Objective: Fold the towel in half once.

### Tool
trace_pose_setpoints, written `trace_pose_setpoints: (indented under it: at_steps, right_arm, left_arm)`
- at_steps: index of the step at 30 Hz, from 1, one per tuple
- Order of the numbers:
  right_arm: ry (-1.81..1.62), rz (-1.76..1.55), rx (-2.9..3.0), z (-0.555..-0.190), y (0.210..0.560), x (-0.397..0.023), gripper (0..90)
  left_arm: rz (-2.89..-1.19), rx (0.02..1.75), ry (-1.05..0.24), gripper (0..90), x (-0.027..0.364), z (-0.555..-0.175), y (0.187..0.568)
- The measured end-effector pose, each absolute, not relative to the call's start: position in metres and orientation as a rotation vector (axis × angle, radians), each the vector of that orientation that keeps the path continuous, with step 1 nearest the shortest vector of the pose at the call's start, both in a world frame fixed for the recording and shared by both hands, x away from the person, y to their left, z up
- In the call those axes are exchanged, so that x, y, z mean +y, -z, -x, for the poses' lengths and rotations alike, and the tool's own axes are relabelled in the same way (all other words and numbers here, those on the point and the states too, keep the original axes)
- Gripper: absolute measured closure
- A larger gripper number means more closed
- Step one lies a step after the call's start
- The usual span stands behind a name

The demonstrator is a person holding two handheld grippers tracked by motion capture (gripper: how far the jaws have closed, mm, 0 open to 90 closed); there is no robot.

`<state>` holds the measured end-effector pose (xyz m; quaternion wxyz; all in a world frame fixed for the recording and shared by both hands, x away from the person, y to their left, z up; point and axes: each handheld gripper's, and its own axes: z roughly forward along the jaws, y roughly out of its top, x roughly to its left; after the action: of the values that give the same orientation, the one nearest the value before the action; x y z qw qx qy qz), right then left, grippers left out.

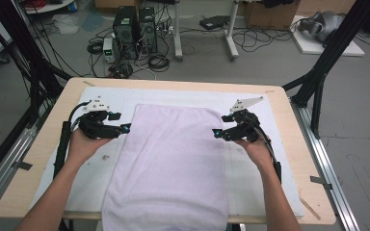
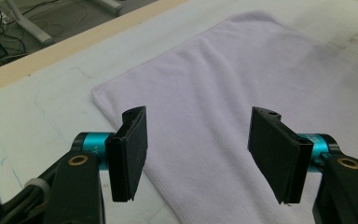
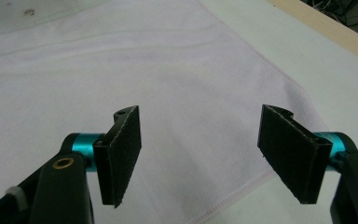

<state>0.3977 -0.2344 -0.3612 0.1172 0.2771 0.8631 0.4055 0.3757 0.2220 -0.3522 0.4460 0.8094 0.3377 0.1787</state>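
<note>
Towel [image 1: 166, 168]: flat between both grippers, long axis toward the person.
Left gripper [image 1: 124, 128]: spread, empty, at its left edge.
Right gripper [image 1: 217, 133]: spread, empty, at its right edge, equally near.

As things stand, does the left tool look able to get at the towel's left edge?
Probably yes: the left tool hangs open at the towel's left edge, with nothing between them.

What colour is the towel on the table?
Pale lilac, almost white. The towel shows best in the high view.
</note>
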Motion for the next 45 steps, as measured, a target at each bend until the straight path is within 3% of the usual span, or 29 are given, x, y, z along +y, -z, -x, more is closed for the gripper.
trace_pose_setpoints:
  at_steps: [8,12,17,21,26,29,34,37,38,45]
  right_arm:
    - [-1.211,-0.866,2.512,-0.426,0.379,-0.239,33.0]
    - [-1.193,-0.940,2.518,-0.437,0.391,-0.245,34.5]
    - [-1.129,-0.966,2.505,-0.444,0.401,-0.246,38.5]
    - [-1.093,-1.039,2.490,-0.450,0.411,-0.249,38.6]
    - [-1.021,-1.105,2.491,-0.457,0.426,-0.248,42.2]
    - [-0.996,-1.137,2.480,-0.461,0.434,-0.244,46.6]
    - [-1.003,-1.204,2.439,-0.461,0.439,-0.245,61.4]
    - [-0.992,-1.167,2.478,-0.460,0.437,-0.241,79.6]
    - [-0.985,-1.141,2.494,-0.460,0.436,-0.239,82.0]
    - [-1.053,-1.126,2.497,-0.458,0.422,-0.238,83.3]
  left_arm:
    - [-2.018,0.885,-0.454,40.1,0.225,-0.407,0.360]
    - [-2.058,0.905,-0.409,46.5,0.224,-0.421,0.378]
    - [-2.092,0.859,-0.451,51.5,0.212,-0.432,0.396]
    - [-2.084,0.974,-0.371,52.8,0.211,-0.445,0.417]
    - [-2.119,1.049,-0.381,58.1,0.209,-0.450,0.441]
    - [-2.083,1.069,-0.399,63.8,0.211,-0.450,0.443]
    - [-2.097,1.072,-0.401,84.2,0.210,-0.451,0.441]
    - [-2.105,1.065,-0.414,85.9,0.209,-0.450,0.440]
    - [-2.102,1.069,-0.409,86.0,0.210,-0.450,0.440]
    - [-2.027,1.049,-0.406,86.3,0.223,-0.443,0.421]
